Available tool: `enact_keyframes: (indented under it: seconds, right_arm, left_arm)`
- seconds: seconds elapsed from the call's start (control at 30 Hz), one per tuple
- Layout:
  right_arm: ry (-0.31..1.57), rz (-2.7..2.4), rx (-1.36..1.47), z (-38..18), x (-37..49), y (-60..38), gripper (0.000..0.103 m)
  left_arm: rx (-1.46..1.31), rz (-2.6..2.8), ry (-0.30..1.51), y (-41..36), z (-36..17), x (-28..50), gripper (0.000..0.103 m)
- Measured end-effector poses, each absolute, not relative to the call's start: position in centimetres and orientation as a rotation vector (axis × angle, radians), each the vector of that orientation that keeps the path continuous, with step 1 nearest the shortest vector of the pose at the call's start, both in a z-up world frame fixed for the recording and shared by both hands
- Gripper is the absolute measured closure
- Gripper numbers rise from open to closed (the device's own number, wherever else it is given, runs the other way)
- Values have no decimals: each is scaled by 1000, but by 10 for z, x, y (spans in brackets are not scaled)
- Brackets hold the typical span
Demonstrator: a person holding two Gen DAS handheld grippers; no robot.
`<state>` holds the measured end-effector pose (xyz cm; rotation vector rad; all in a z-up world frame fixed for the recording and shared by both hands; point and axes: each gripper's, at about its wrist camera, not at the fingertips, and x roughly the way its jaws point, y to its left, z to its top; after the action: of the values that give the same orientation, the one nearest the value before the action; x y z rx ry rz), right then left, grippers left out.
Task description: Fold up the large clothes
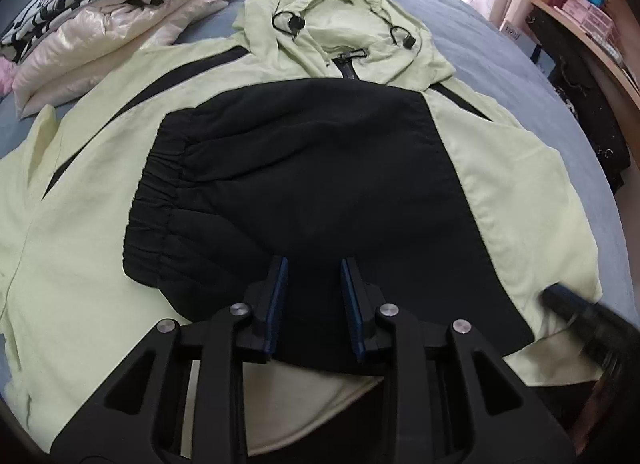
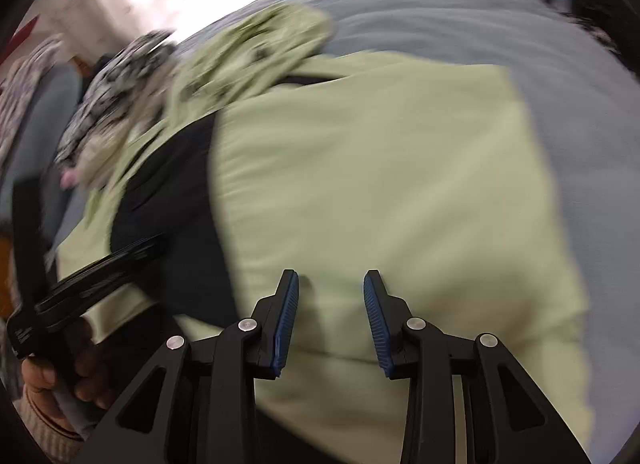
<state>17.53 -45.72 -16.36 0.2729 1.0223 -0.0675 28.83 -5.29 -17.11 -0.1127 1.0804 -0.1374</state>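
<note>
A pale green hooded jacket (image 1: 500,183) lies spread flat on the blue bed (image 1: 492,47), hood (image 1: 340,23) at the far end. A black fabric piece (image 1: 300,167) with a gathered elastic edge covers its middle. My left gripper (image 1: 314,264) hovers over the near part of that black piece, open, with nothing between its blue pads. The right wrist view is blurred. In it my right gripper (image 2: 332,276) stands open just above the green jacket (image 2: 380,183), holding nothing. The right gripper (image 1: 560,300) shows as a dark blur at the jacket's near right corner.
A stack of folded clothes (image 1: 100,11), patterned black-and-white over shiny white, sits at the bed's far left. A wooden shelf (image 1: 592,35) with boxes stands to the right of the bed. A person's hand (image 2: 44,380) holds the left gripper (image 2: 132,254) at the left.
</note>
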Motion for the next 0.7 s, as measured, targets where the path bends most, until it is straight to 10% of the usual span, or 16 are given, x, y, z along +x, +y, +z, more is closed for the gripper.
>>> enact_keyframes:
  seconds: [0.2, 0.33, 0.7]
  right_arm:
    - [994, -159, 405, -157, 151, -537, 80]
    - [1003, -207, 419, -150, 135, -543, 58]
    - [930, -151, 445, -120, 102, -518, 57]
  left_arm:
    - [-120, -179, 1088, -44, -169, 286, 78]
    - [-101, -156, 1088, -47, -169, 287, 78]
    - [-87, -146, 1034, -46, -134, 254, 78]
